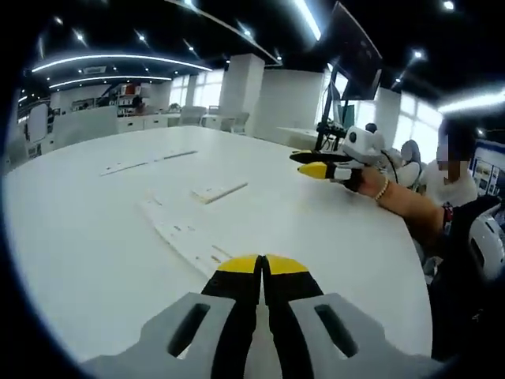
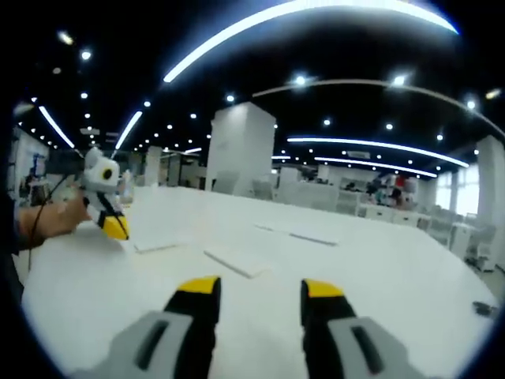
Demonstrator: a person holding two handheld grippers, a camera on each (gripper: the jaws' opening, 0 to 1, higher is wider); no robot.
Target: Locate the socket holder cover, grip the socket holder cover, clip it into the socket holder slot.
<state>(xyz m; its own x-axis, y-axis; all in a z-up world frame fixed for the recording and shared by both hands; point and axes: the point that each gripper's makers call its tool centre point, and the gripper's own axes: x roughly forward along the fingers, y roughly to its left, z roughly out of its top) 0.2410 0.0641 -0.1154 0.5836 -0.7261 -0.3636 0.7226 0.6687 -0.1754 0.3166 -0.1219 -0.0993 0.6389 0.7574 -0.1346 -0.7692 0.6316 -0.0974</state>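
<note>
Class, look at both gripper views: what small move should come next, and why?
Probably lower the right gripper toward the nearest flat white strip on the table. Its jaws are open, empty and above the table; the left gripper is shut, holding nothing. Which strip is the cover is unclear.

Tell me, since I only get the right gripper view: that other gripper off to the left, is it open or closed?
Observer: Closed. In the left gripper view the left gripper has its yellow tips pressed together, with nothing between them.
Operator: What lies in front of it?
Observer: A long flat white strip lies on the white table, just beyond those tips.
Operator: And what is holding my gripper?
Observer: A hand holds the right gripper above the table's far edge, and there is a beaded bracelet on the wrist.
</note>
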